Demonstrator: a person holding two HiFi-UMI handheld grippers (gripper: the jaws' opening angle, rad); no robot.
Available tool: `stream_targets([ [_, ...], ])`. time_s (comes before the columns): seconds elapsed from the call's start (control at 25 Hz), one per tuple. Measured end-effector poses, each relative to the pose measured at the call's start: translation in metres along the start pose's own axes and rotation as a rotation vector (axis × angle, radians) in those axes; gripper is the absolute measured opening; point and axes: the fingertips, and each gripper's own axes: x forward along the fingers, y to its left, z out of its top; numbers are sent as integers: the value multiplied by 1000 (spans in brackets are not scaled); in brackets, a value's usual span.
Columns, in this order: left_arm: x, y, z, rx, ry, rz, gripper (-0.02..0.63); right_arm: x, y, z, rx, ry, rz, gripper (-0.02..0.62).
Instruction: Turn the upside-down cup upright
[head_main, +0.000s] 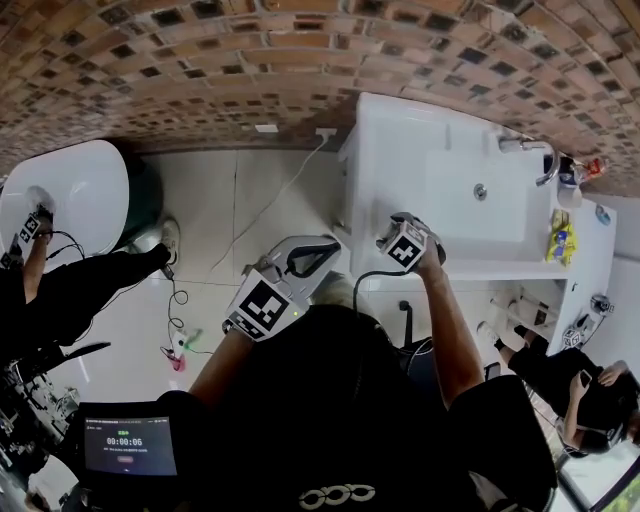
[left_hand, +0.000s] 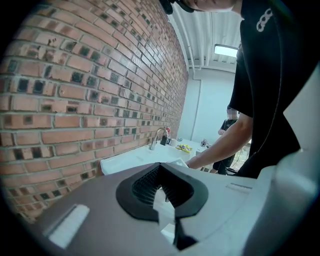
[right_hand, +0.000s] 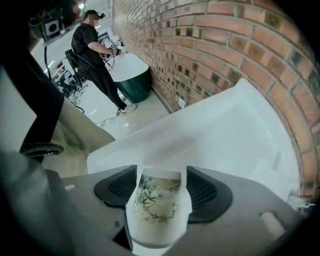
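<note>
Pinched between the black pads of our right gripper (right_hand: 161, 173) is the glossy white cup with green bamboo-leaf print (right_hand: 157, 210), held at the near edge of the white sink counter (right_hand: 220, 132). Our left gripper (left_hand: 163, 188), its jaws pressed together on nothing, hangs just off that counter.

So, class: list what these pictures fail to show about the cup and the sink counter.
Cup: head view, hidden behind the right gripper.
Which end of it is open: right gripper view, neither end faces the camera.
Small items beside the tap: head view, too small to name.
</note>
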Motion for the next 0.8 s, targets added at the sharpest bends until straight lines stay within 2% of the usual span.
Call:
stream_targets([
  [0.32, 1, 9, 0, -15, 9, 21, 15, 10, -1, -2, -8, 33, 27, 290],
  [0.8, -2, 3, -1, 21, 3, -9, 15, -8, -2, 3, 54, -64, -63, 272],
])
